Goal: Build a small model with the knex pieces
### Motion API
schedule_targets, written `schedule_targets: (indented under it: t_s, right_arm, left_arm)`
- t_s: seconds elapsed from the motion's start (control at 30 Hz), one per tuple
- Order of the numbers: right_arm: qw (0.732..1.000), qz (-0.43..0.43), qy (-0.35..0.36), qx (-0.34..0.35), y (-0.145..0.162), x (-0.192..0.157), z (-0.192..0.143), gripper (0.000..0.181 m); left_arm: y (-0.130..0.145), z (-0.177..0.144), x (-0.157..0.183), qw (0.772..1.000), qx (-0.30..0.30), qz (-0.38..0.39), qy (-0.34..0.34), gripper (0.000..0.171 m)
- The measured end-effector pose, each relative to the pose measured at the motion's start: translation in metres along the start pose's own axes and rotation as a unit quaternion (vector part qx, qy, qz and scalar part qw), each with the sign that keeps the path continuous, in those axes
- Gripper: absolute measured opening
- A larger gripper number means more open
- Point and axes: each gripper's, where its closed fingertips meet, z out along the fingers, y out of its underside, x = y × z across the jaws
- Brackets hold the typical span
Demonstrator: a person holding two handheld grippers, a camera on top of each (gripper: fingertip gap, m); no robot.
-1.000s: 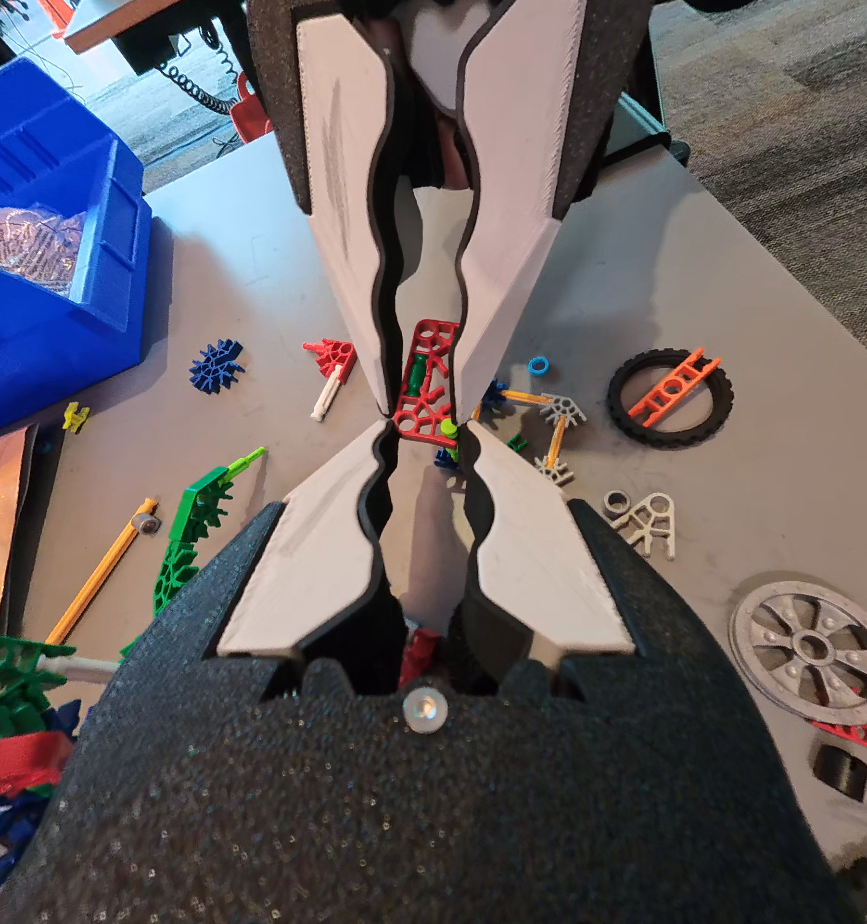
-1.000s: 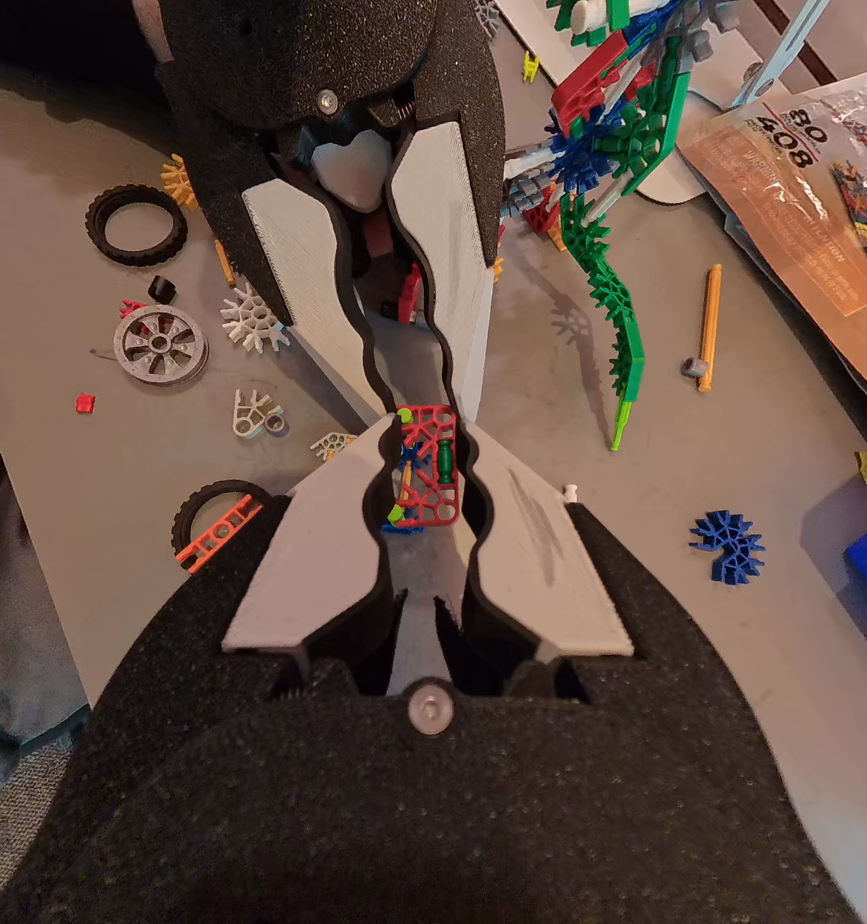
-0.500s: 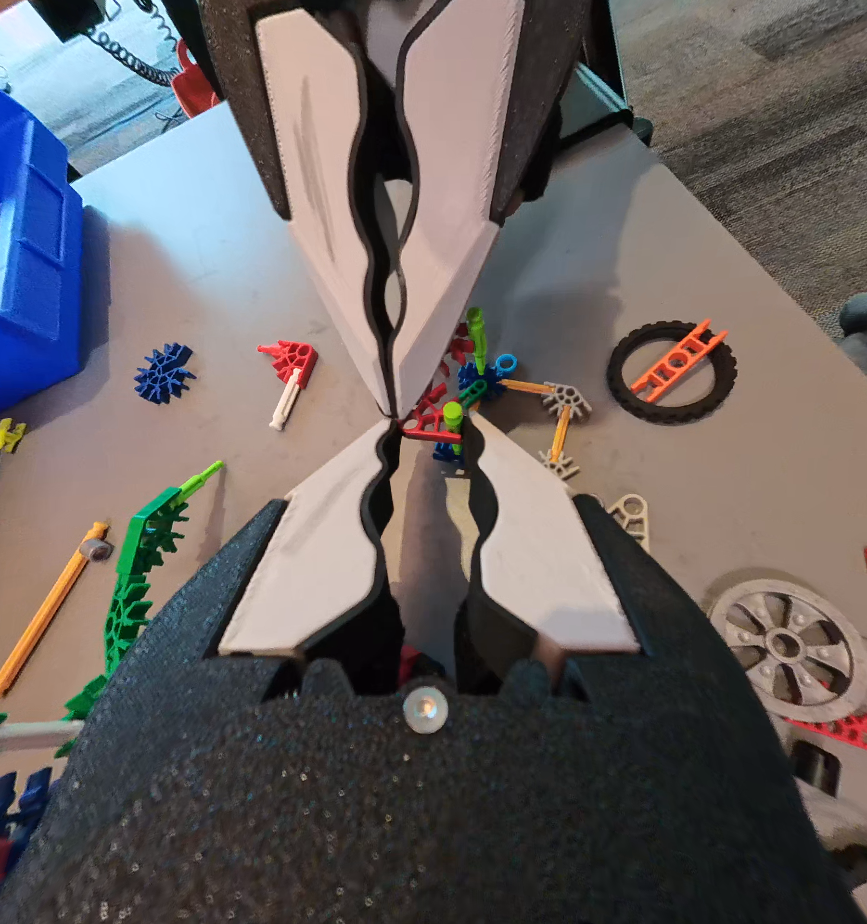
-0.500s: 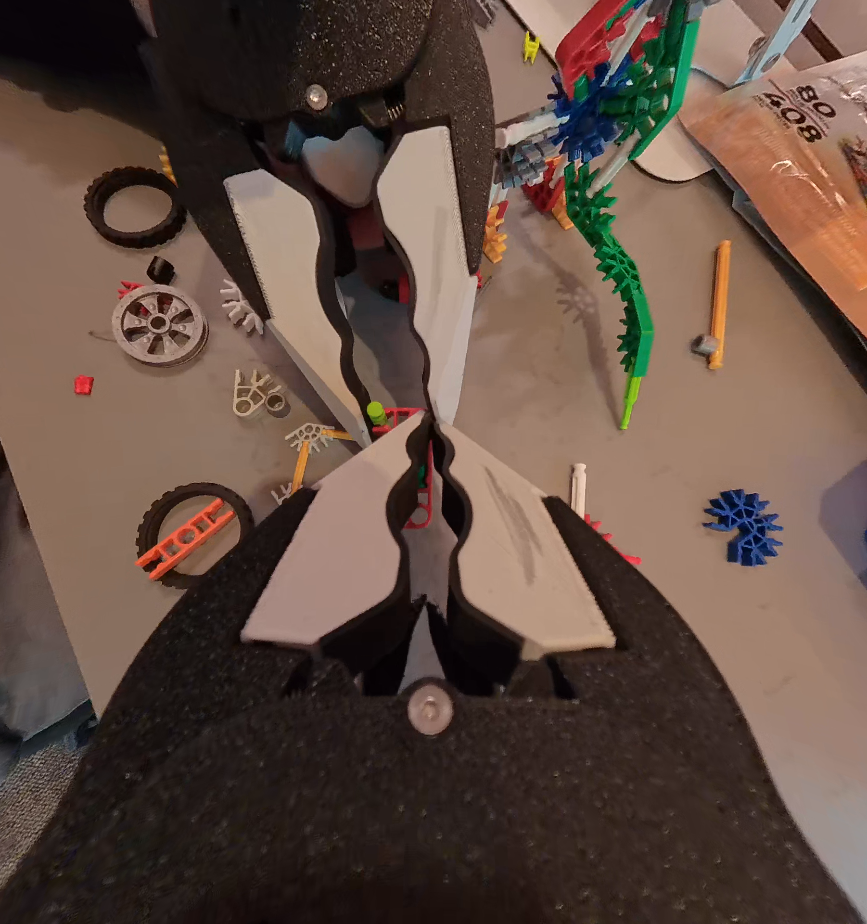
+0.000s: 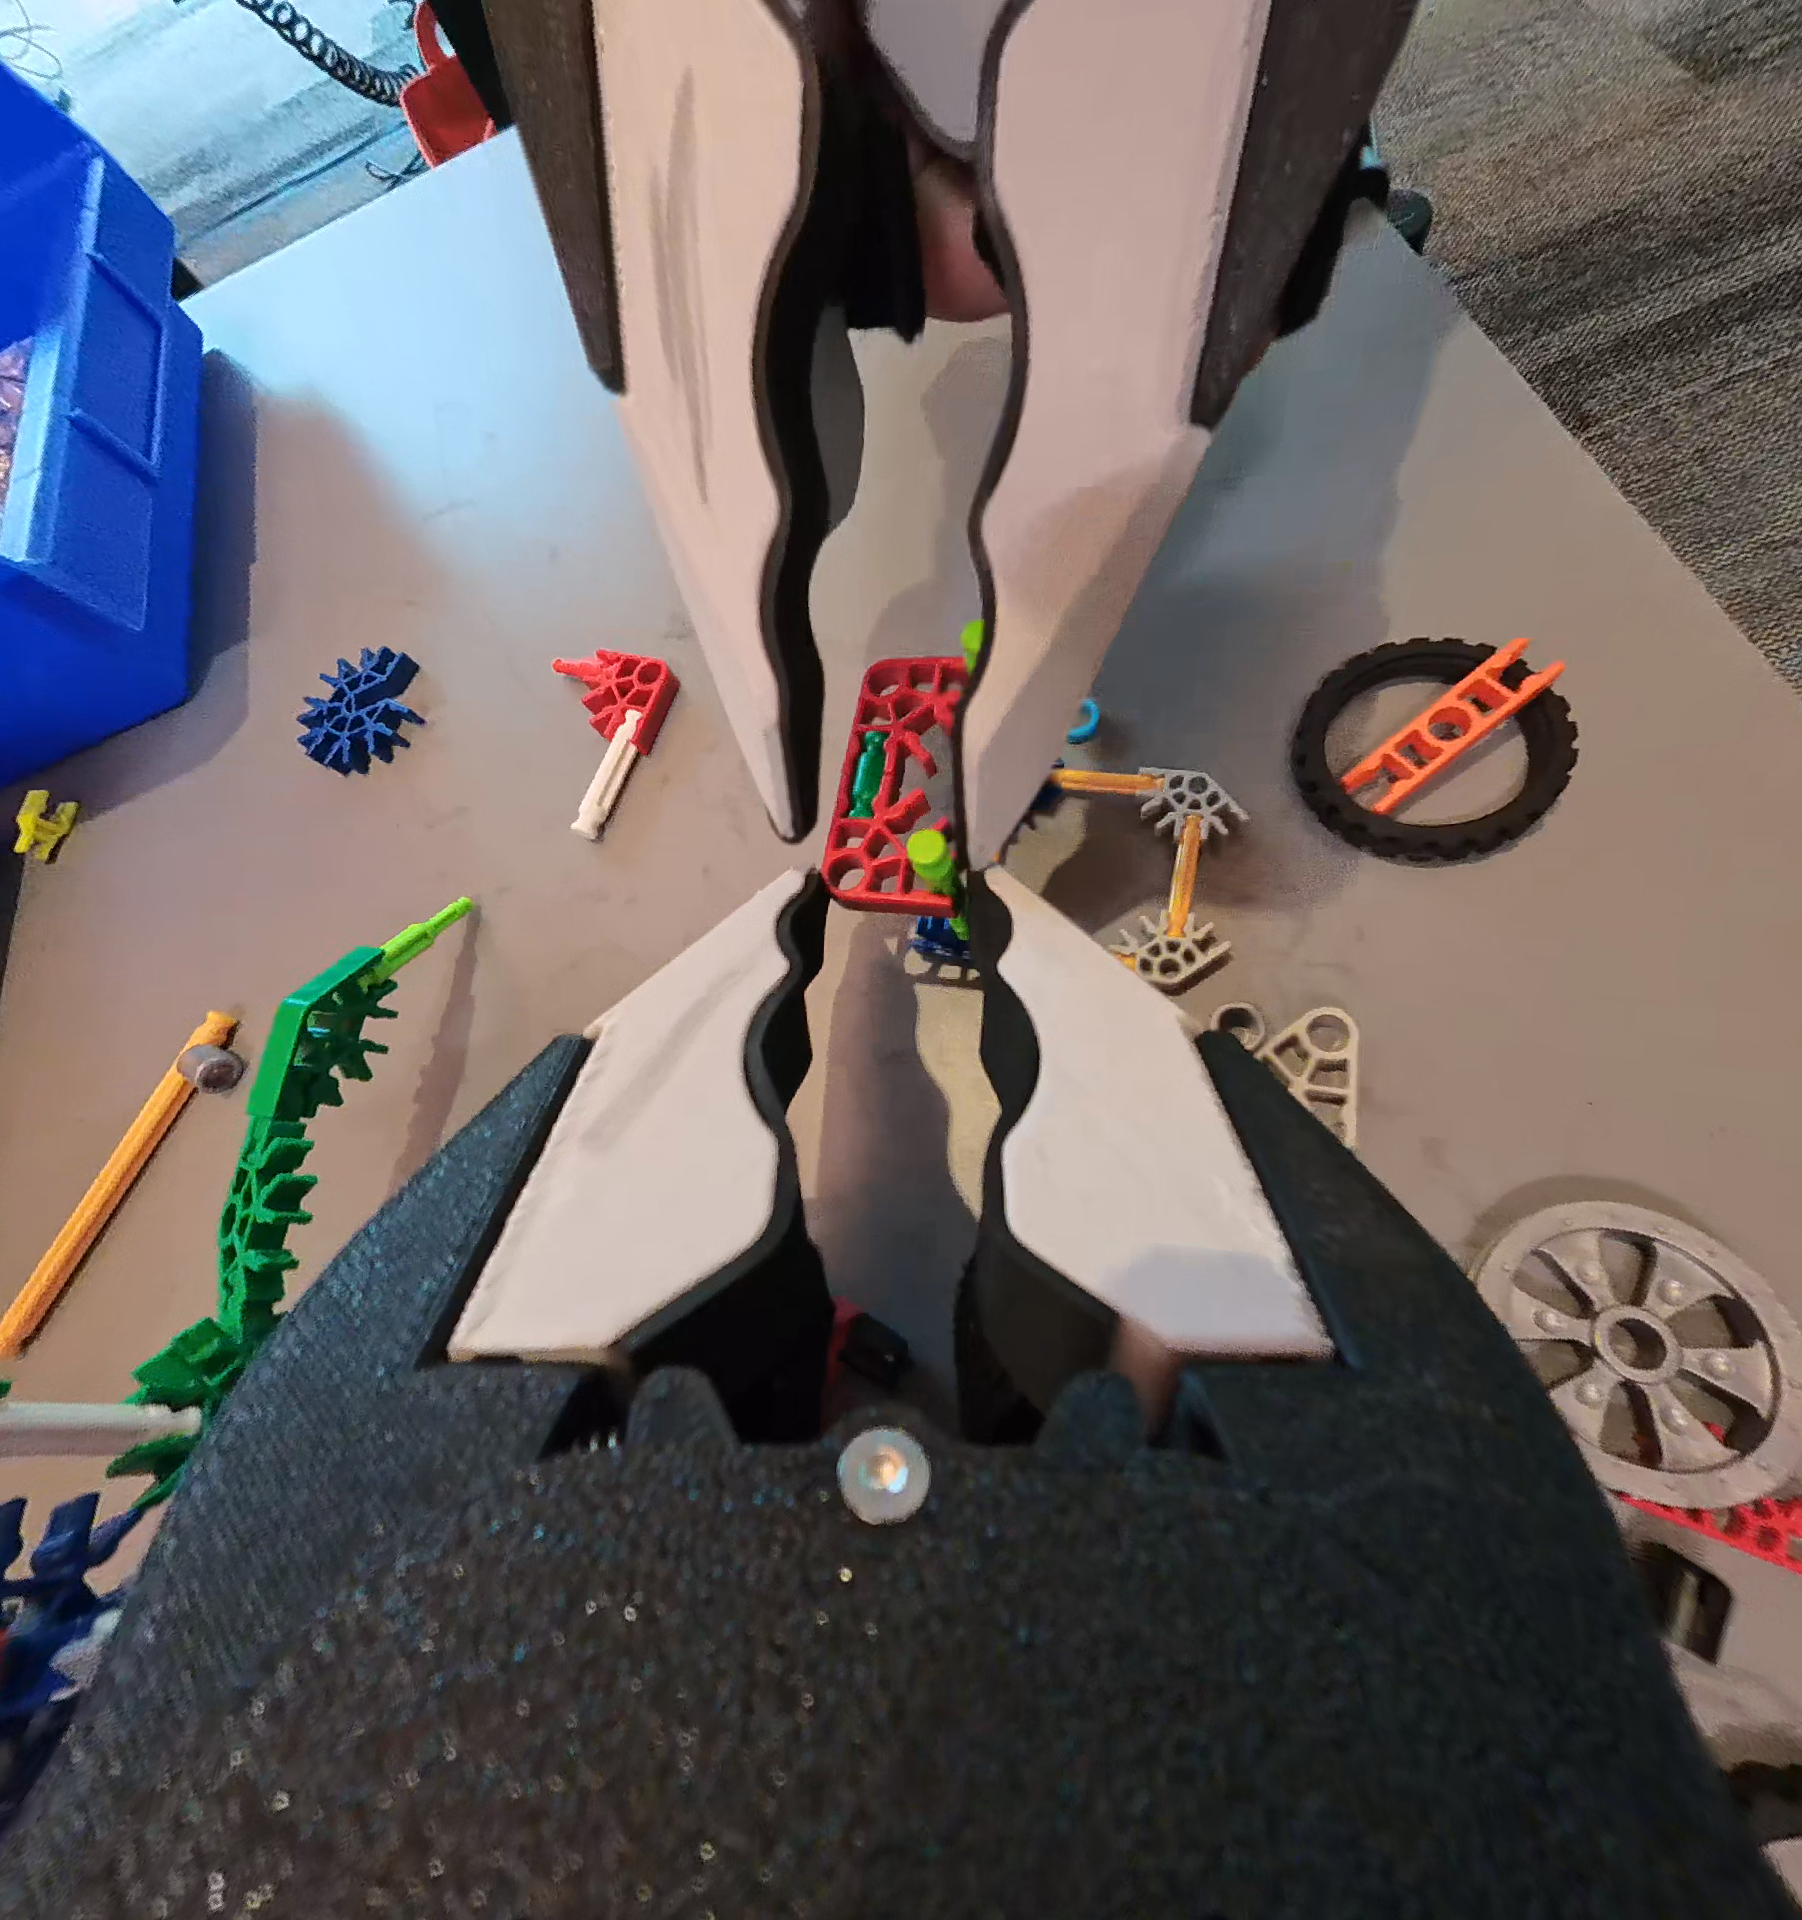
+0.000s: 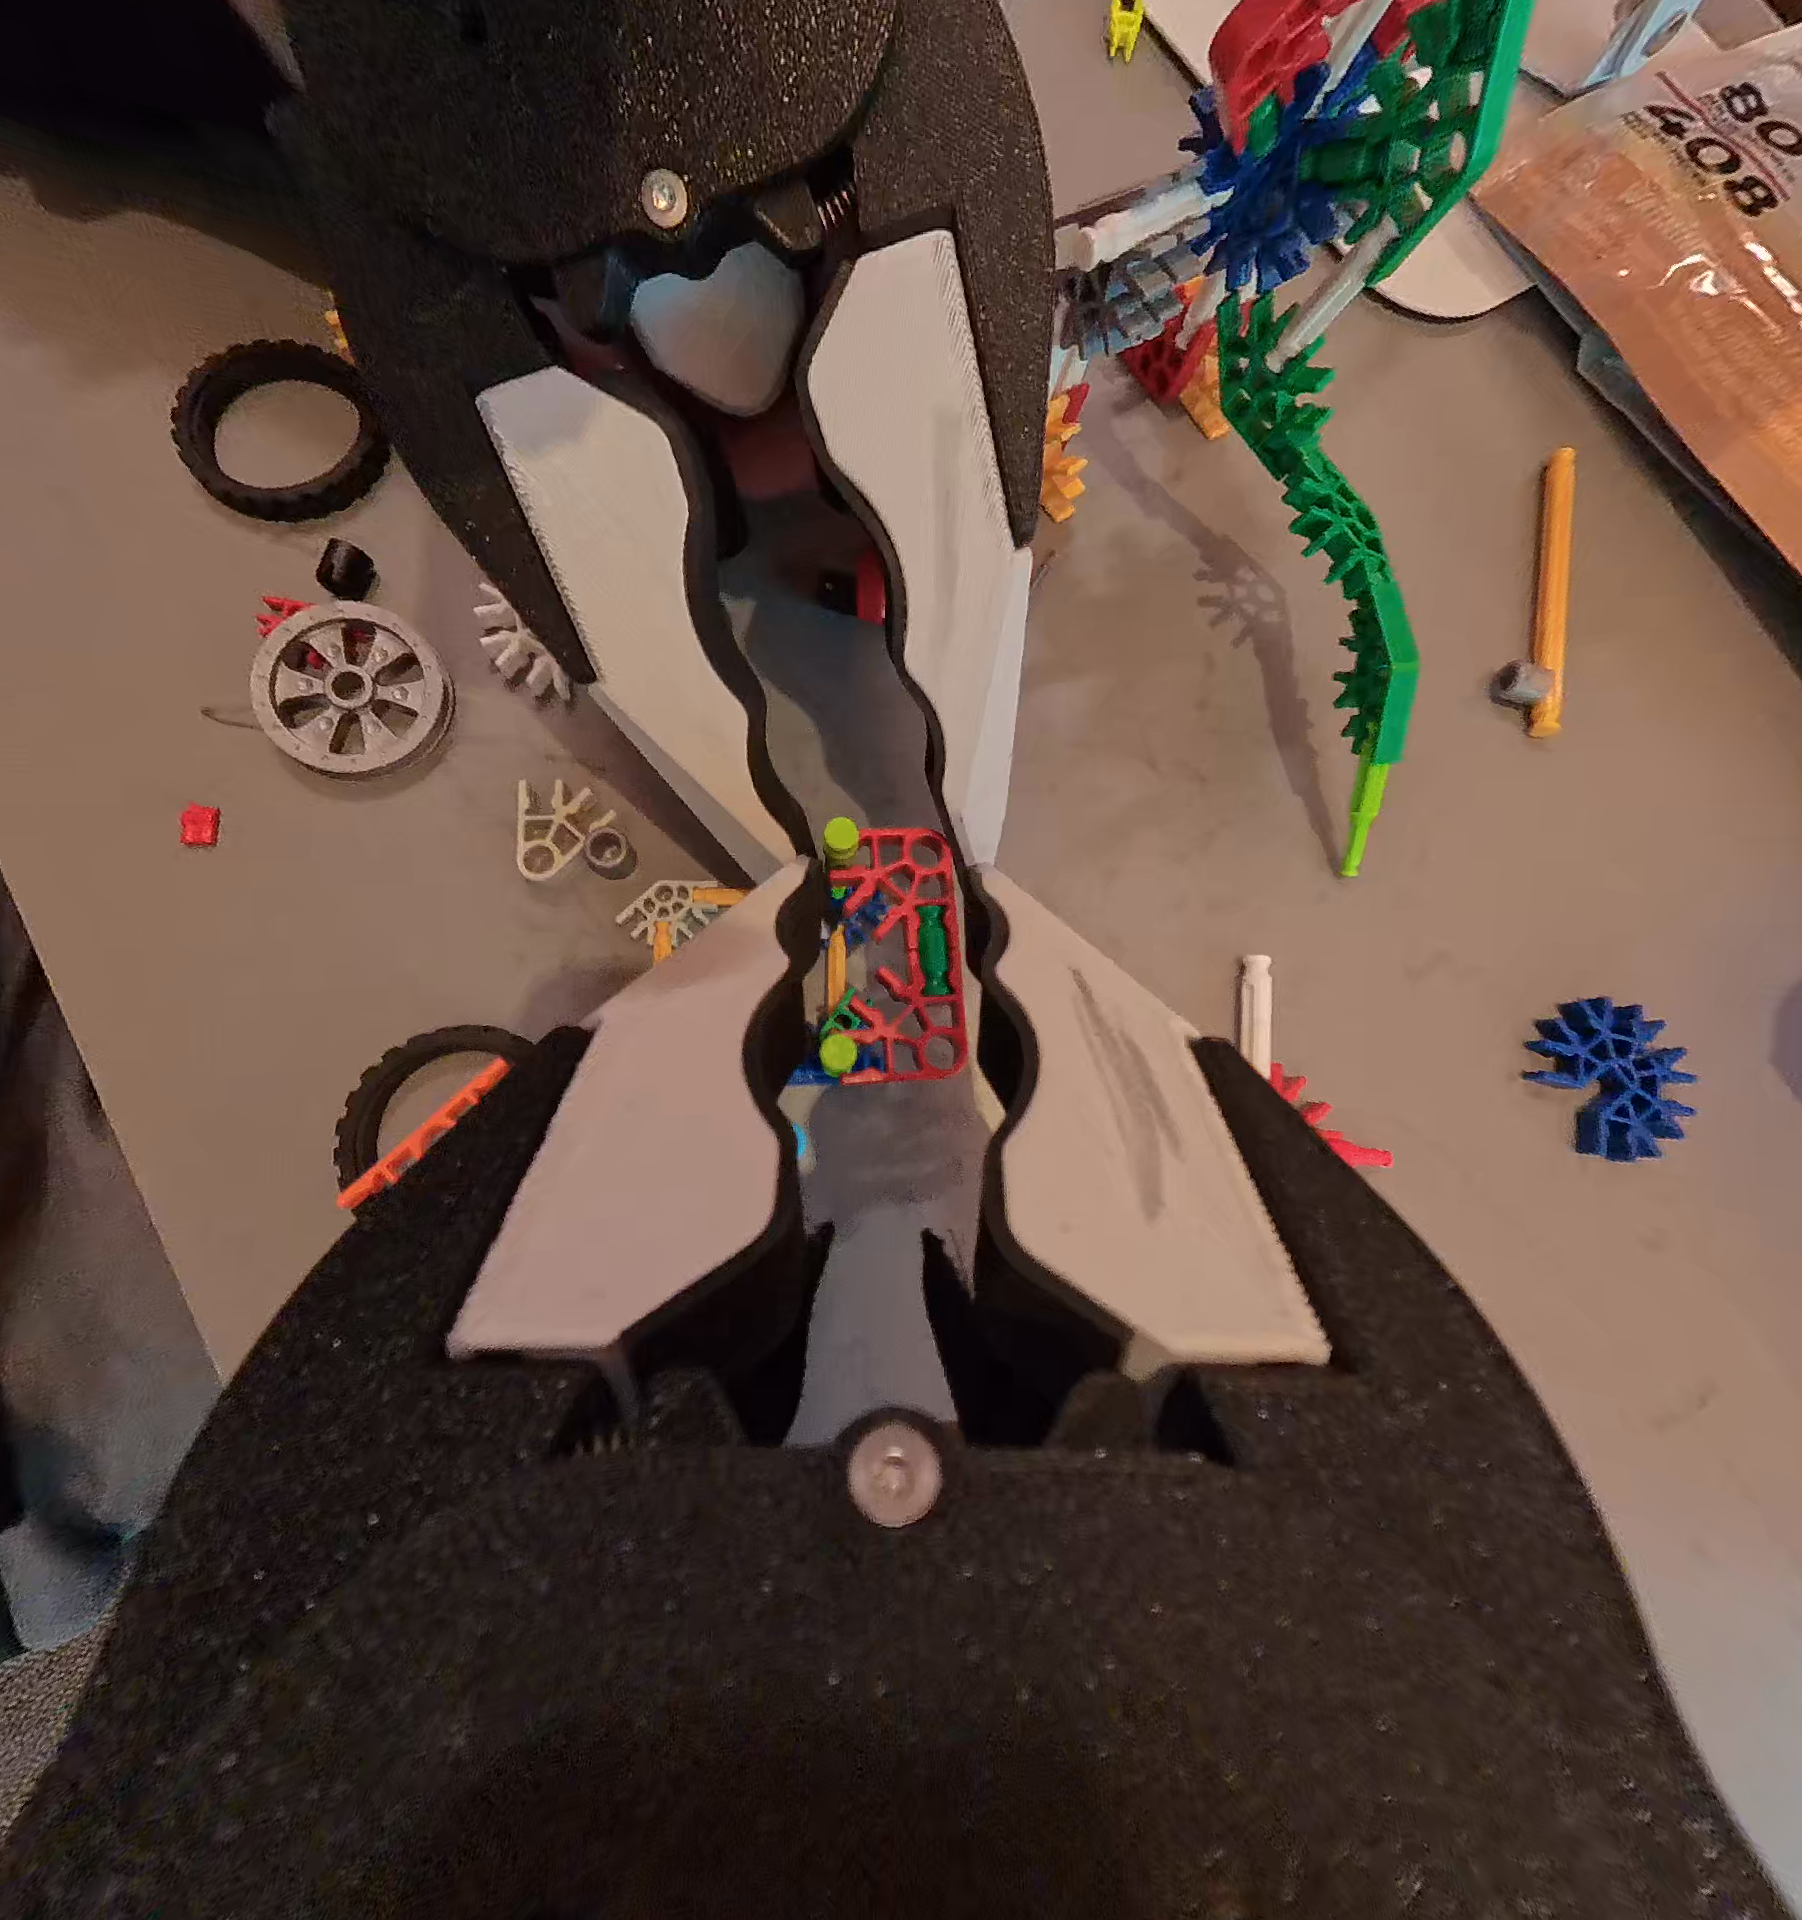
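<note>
Red lattice plastic panel (image 6: 912, 956) with green pegs sits between the tips of both claws, left gripper (image 5: 892, 894) facing right gripper (image 6: 886, 883). Both are part-spread; whether either pinches it, I cannot tell. A black rubber tyre (image 5: 1434, 750) lies right of the left claw.

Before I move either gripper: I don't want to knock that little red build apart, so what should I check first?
1. Left gripper jaws parted: ok.
2. Right gripper jaws parted: ok.
3. Red build lies between the right gripper's fingers: ok.
4. Pads pressing on the build: cannot tell; narrow gaps seem to show on both sides.
5. Yellow rod with grey connectors free of the build: cannot tell; its near end is hidden behind a finger.
6. The two grippers' tips clear of each other: not ok; they nearly meet, tip to tip.
</note>
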Motion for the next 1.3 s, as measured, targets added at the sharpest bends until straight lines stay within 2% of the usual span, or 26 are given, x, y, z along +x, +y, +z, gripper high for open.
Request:
schedule_targets:
  t_s: [0.6,0.93,1.13,1.2,1.3]
  right_arm:
    - [0.999,0.027,0.021,0.007,-0.0023,0.0007,-0.0006,0.027]
    - [0.999,0.019,0.05,0.001,-0.0018,0.0007,0.0004,0.021]
    - [0.998,0.041,0.04,0.008,-0.0039,0.0,-0.0027,0.023]
    - [0.998,0.054,0.028,0.016,-0.0079,-0.0026,-0.0029,0.033]
    - [0.998,0.044,0.041,0.008,-0.0063,0.0,-0.002,0.033]
  left_arm:
    - [0.0008,-0.0009,-0.0025,1.0,0.0,0.003,-0.013,0.025]
    - [0.0013,0.0001,-0.0035,0.999,-0.002,0.014,-0.031,0.022]
    - [-0.0002,0.0001,-0.0037,1.0,0.003,0.011,-0.028,0.023]
    - [0.0002,0.0003,-0.0042,1.0,0.001,0.01,-0.029,0.023]
    - [0.0014,0.0012,-0.0046,0.999,-0.004,0.014,-0.033,0.024]
